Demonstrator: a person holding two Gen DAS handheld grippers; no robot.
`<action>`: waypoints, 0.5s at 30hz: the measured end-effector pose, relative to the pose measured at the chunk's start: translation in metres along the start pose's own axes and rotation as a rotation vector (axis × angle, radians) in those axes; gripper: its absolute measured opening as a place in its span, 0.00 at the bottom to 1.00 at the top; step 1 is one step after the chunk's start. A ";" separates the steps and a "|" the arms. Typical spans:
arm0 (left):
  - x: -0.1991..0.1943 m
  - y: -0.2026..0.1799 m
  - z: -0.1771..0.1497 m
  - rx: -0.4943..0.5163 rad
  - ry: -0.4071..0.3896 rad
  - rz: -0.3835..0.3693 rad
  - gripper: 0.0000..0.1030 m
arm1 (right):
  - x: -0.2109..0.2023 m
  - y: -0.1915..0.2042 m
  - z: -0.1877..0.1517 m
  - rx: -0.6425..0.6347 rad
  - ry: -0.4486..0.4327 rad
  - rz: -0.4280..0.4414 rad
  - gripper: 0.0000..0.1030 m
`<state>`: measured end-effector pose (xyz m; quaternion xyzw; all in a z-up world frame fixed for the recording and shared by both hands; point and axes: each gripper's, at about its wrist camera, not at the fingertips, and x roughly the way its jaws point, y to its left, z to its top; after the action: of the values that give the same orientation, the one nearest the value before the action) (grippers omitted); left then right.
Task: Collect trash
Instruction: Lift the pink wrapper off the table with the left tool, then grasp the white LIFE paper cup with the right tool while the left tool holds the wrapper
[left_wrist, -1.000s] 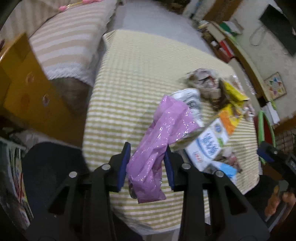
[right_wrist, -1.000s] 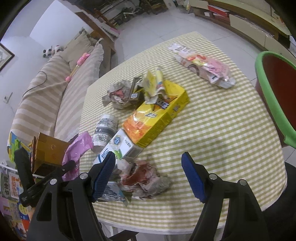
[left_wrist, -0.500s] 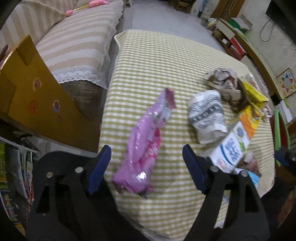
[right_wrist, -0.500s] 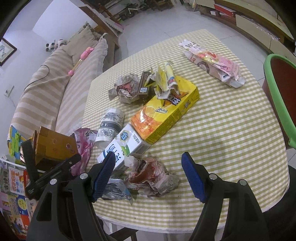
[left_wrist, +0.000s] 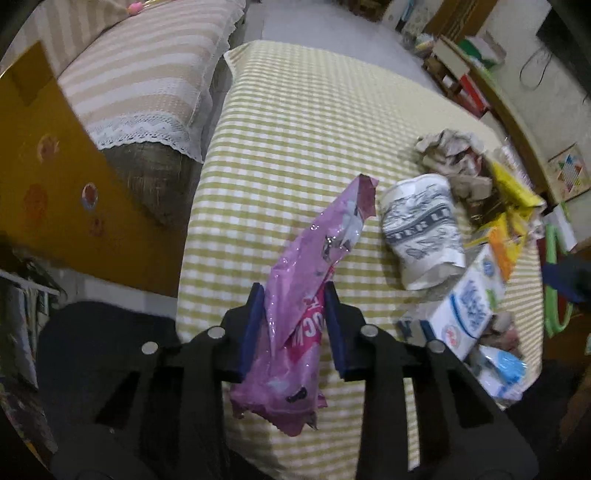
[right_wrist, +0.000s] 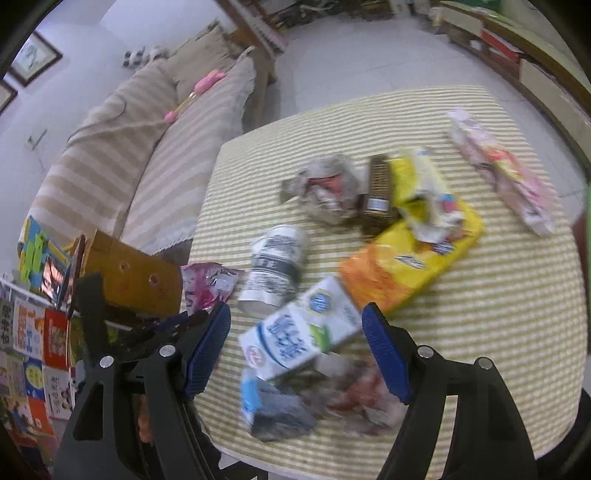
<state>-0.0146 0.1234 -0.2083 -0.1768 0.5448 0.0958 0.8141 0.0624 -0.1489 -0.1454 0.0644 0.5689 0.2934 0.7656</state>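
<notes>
My left gripper (left_wrist: 293, 325) is shut on a crinkled pink plastic wrapper (left_wrist: 314, 266) at the near edge of the checked table (left_wrist: 295, 122); the wrapper also shows in the right wrist view (right_wrist: 210, 284). My right gripper (right_wrist: 295, 347) is open and empty above a white and blue milk carton (right_wrist: 299, 336). A crushed paper cup (right_wrist: 273, 266), a yellow-orange bag (right_wrist: 410, 254), crumpled paper (right_wrist: 328, 188) and a pink packet (right_wrist: 502, 170) lie on the table.
A striped sofa (left_wrist: 147, 74) stands left of the table, with a yellow wooden piece (left_wrist: 48, 177) beside it. A green bin rim (left_wrist: 552, 288) shows at the table's right. Books (right_wrist: 40, 332) are stacked at lower left.
The left gripper, open over the pink wrapper half a second ago, has shut on it. The right gripper has moved left and lower over the milk carton.
</notes>
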 end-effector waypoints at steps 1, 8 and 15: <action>-0.005 0.001 -0.004 -0.012 -0.005 -0.010 0.31 | 0.006 0.003 0.002 -0.005 0.009 -0.001 0.69; -0.015 0.008 -0.025 -0.050 -0.010 -0.043 0.31 | 0.053 0.022 0.020 -0.021 0.080 -0.025 0.69; -0.015 0.006 -0.024 -0.042 -0.039 -0.079 0.31 | 0.069 0.030 0.023 -0.050 0.103 -0.084 0.76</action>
<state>-0.0429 0.1203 -0.2040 -0.2131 0.5193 0.0786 0.8239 0.0844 -0.0824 -0.1820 0.0062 0.6025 0.2781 0.7481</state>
